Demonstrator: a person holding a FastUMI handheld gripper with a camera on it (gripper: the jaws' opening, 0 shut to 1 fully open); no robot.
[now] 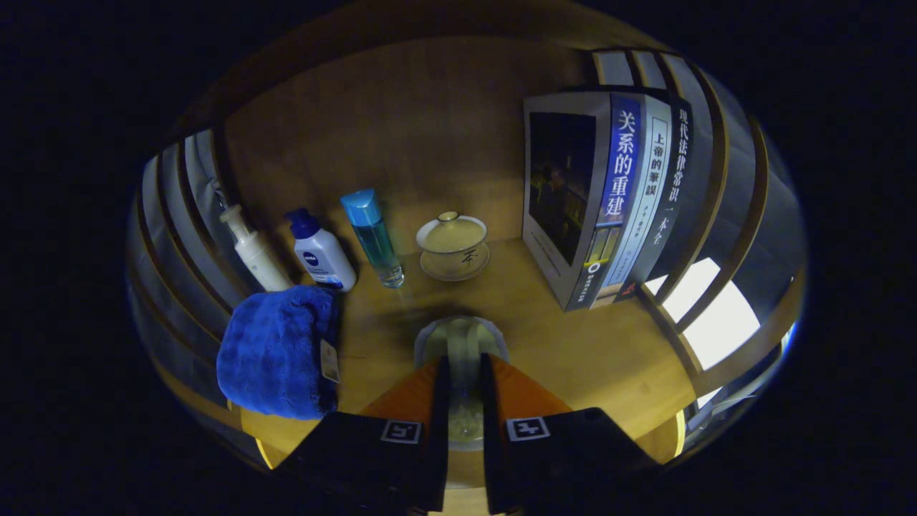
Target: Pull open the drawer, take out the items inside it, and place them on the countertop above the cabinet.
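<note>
between the two fingers of my gripper (463, 369) sat a clear glass cup (462, 351), its rim showing just ahead of the tips and its body running back down the narrow gap. both fingers lay close along its sides and seemed to press on it, so i read the tongs as closed on the glass cup, which stood over the wooden countertop (573, 344), though i could not tell whether its base touched the wood.

largest on that countertop was the row of books (609, 201), standing upright to the right beyond the fingers, spines facing me, backed by slatted shelving. a bright pale patch showed through the slats lower right.

next in size, a blue plush towel (276, 351) lay bunched to the left of the fingers, a small tag hanging at its near edge.

beyond the towel stood three bottles in a line along the back: a white pump bottle (254, 251) farthest left, a white bottle with a dark blue cap (321, 251) just beside it, then a slim clear bottle of blue liquid with a blue cap (372, 240), tilted in my fisheye.

smallest, a pale lidded tea bowl on its saucer (453, 247) sat straight ahead of the fingers, between the slim bottle and the books, apart from both.

i saw no drawer from there.
</note>
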